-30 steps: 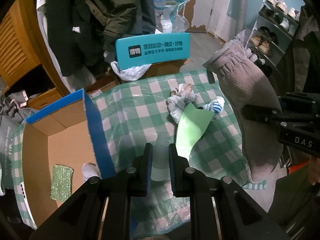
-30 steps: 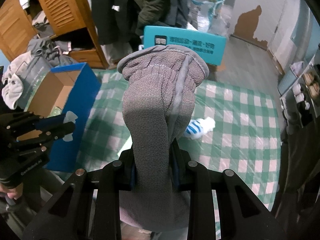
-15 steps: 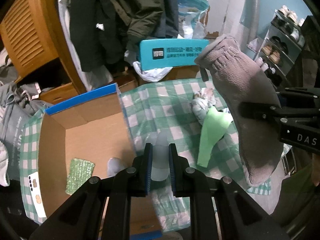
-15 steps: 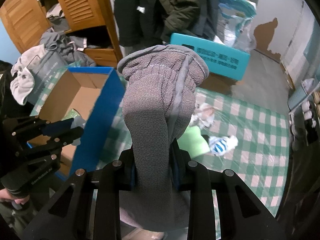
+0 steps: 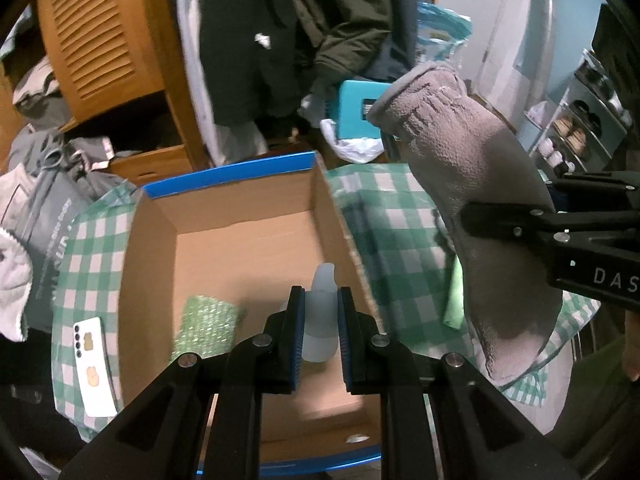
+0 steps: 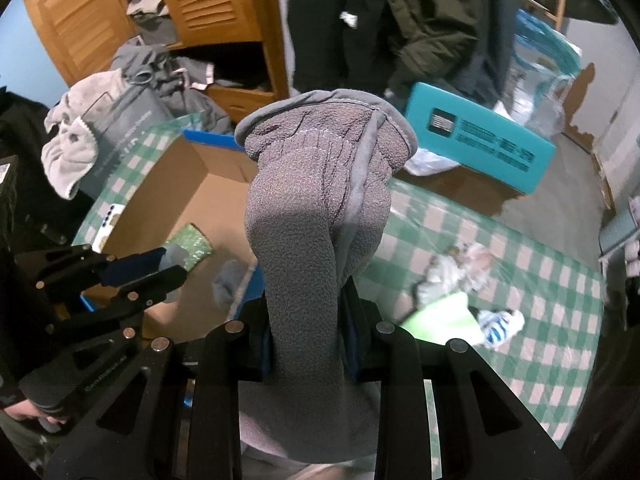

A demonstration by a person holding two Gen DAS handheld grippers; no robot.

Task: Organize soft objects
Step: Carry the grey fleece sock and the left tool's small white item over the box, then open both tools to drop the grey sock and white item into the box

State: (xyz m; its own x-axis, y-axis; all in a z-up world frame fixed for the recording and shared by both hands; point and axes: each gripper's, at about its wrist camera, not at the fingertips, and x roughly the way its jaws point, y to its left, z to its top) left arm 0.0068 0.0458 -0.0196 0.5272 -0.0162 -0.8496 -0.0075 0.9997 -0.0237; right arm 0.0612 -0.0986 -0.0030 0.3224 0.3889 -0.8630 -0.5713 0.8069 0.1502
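My left gripper is shut on a small pale translucent soft piece and hangs over the open cardboard box; it also shows in the right wrist view. My right gripper is shut on a grey fleece glove, held upright to the right of the box; the glove also shows in the left wrist view. A green sparkly sponge and a grey soft item lie in the box.
The green checked tablecloth carries a crumpled grey-white cloth, a light green sheet and a blue-striped sock. A white phone lies left of the box. A teal box, hanging coats and a wooden cabinet stand behind.
Both grippers have swung left with their loads. My left gripper has moved from above the tablecloth to above the box. The glove has come closer to the box's right wall.
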